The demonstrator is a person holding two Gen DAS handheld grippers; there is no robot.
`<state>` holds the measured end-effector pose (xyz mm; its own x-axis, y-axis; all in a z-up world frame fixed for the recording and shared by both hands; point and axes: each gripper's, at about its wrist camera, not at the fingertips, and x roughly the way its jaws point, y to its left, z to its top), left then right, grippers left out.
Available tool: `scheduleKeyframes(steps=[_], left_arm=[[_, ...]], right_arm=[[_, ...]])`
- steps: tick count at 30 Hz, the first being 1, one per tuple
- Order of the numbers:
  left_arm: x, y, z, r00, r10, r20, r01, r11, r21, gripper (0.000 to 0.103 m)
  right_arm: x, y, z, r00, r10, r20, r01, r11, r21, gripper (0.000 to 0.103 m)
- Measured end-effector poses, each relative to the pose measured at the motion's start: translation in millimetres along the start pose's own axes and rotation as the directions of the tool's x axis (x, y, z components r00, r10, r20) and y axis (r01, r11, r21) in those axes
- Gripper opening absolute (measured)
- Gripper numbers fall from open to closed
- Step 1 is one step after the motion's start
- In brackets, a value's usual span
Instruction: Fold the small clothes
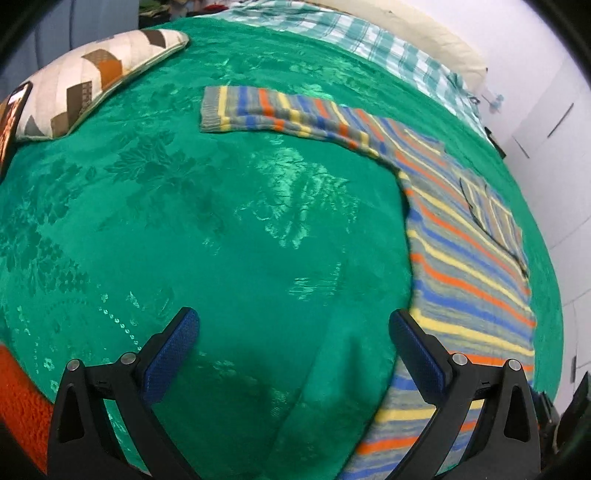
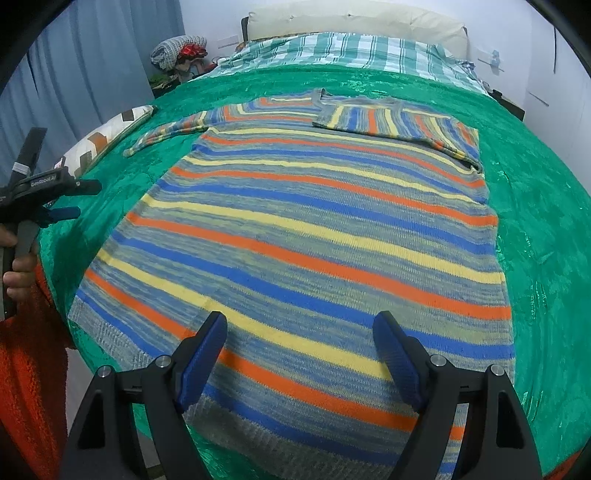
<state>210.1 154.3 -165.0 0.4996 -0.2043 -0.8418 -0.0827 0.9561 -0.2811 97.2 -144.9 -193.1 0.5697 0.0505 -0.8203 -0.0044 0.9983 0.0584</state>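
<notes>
A knitted sweater (image 2: 314,236) with blue, orange, yellow and grey stripes lies flat on the green bedspread (image 2: 543,229). Its right sleeve (image 2: 391,122) is folded across the chest. Its left sleeve (image 2: 166,134) stretches out to the left, and shows in the left wrist view as a striped band (image 1: 280,114). My right gripper (image 2: 300,321) hangs open just above the sweater's hem, with nothing between its fingers. My left gripper (image 1: 293,317) stands open over bare bedspread (image 1: 184,221), beside the sweater's left edge (image 1: 461,266). A hand holds the left gripper (image 2: 79,199) at the left side of the bed.
A chevron-patterned cushion (image 2: 110,136) lies at the bed's left edge, with a phone (image 1: 11,122) beside it. A checked sheet (image 2: 332,51) and a cream pillow (image 2: 354,26) are at the head. Blue curtains (image 2: 92,74) and piled clothes (image 2: 181,51) stand behind. Orange fabric (image 2: 26,369) hangs at the lower left.
</notes>
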Motion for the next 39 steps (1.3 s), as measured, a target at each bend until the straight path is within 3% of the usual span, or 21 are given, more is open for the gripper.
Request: scheduleKeyframes(steps=[8, 12, 16, 19, 22, 25, 27, 29, 32, 35, 39], left_arm=[[7.2, 0.6, -23.4, 1.000, 0.027, -0.010, -0.027, 0.999, 0.034, 0.102], [6.0, 1.4, -24.4, 0.999, 0.036, 0.005, -0.036, 0.998, 0.042, 0.102], [8.6, 2.3, -26.0, 0.999, 0.042, 0.005, -0.042, 0.998, 0.043, 0.102], [9.9, 1.2, -27.1, 0.999, 0.051, 0.007, -0.051, 0.998, 0.042, 0.102], [9.5, 2.0, -28.7, 0.998, 0.061, 0.010, -0.062, 0.997, 0.044, 0.102], [9.0, 3.7, -30.1, 0.997, 0.071, 0.007, -0.072, 0.996, 0.047, 0.102], [9.9, 4.4, -29.8, 0.997, 0.076, 0.004, -0.076, 0.996, 0.049, 0.102], [10.5, 4.2, -29.9, 0.997, 0.079, 0.002, -0.079, 0.996, 0.052, 0.102], [10.8, 4.4, -30.3, 0.997, 0.081, 0.001, -0.081, 0.995, 0.056, 0.102], [12.7, 4.5, -30.1, 0.996, 0.084, -0.005, -0.084, 0.995, 0.060, 0.102], [12.7, 3.7, -30.9, 0.996, 0.088, -0.004, -0.087, 0.994, 0.069, 0.102]], right_arm=[[-3.3, -6.2, 4.1, 1.000, 0.024, 0.006, -0.024, 0.999, 0.032, 0.081], [-22.1, -45.8, 35.9, 0.996, 0.066, 0.058, -0.072, 0.992, 0.107, 0.081], [-23.0, -108.8, 85.1, 0.995, -0.078, 0.060, 0.071, 0.992, 0.103, 0.081], [5.1, -147.1, 114.1, 0.982, -0.190, 0.023, 0.189, 0.981, 0.039, 0.081], [45.9, -160.2, 135.9, 0.969, -0.246, -0.010, 0.245, 0.967, -0.076, 0.080], [85.1, -166.5, 146.0, 0.941, -0.336, -0.041, 0.327, 0.934, -0.145, 0.079], [99.5, -183.3, 149.2, 0.927, -0.371, -0.050, 0.365, 0.926, -0.098, 0.077], [104.7, -201.5, 149.1, 0.900, -0.434, -0.050, 0.433, 0.901, -0.033, 0.078], [105.2, -217.7, 144.4, 0.899, -0.432, -0.067, 0.436, 0.899, 0.043, 0.079], [104.5, -207.3, 143.7, 0.864, -0.501, -0.040, 0.498, 0.864, -0.072, 0.079], [103.2, -209.5, 144.2, 0.857, -0.513, -0.052, 0.507, 0.856, -0.097, 0.079]])
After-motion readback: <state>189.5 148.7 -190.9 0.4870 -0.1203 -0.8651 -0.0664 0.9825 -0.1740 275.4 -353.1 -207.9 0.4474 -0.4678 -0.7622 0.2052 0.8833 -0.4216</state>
